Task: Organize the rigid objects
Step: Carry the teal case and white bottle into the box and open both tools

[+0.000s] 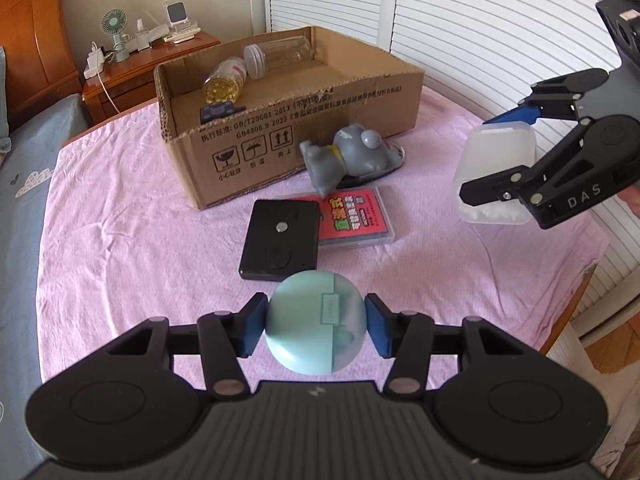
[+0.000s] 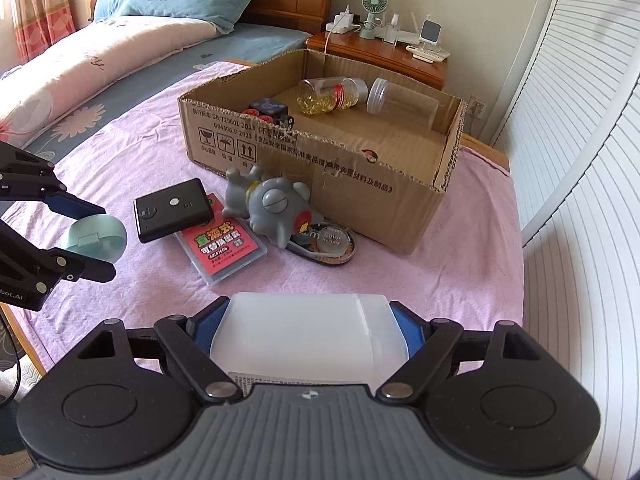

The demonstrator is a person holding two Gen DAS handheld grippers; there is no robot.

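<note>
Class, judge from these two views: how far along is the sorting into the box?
Done: two jars and a dark cube lie in the box. In hand: the left claw grips a mint case; the right claw grips a white tub, both short of the box. Left on the bed: black device, red card pack, grey toy, oval tin.
</note>
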